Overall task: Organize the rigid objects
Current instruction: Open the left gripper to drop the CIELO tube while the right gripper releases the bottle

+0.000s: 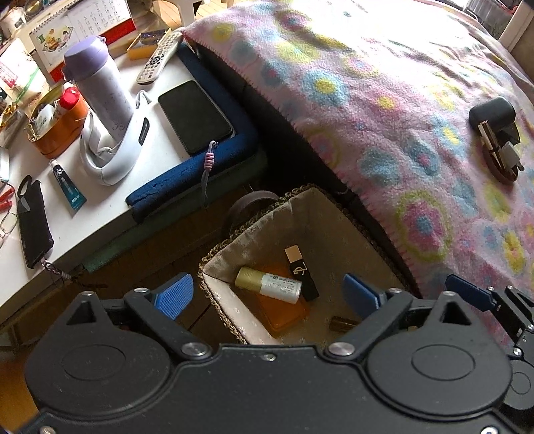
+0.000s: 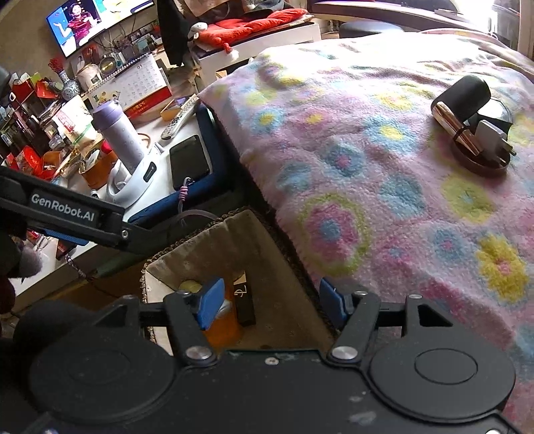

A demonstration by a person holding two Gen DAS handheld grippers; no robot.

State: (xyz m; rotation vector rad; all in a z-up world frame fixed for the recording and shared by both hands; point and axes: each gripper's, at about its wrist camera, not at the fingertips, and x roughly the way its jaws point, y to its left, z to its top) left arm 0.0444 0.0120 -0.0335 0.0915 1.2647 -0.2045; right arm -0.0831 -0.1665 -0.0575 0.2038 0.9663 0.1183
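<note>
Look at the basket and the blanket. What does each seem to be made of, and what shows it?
Basket: probably woven straw or rope, matte; its rim is braided. A beige cloth lining covers the inside.
Blanket: likely fleece or knitted wool, soft and fuzzy; its surface looks nubbly, with a stitched pink edge.

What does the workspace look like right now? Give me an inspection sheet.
Surface: flowered blanket; white side table.
Job's things: lined basket holds a gold-capped tube, a black lipstick box and an orange case; a small pile of items waits on the blanket.
Clutter: purple bottle, phone, remote.
Grippers: left gripper and right gripper open, empty, above the basket.
Cables: nothing seen.
Surroundings: television on.
</note>
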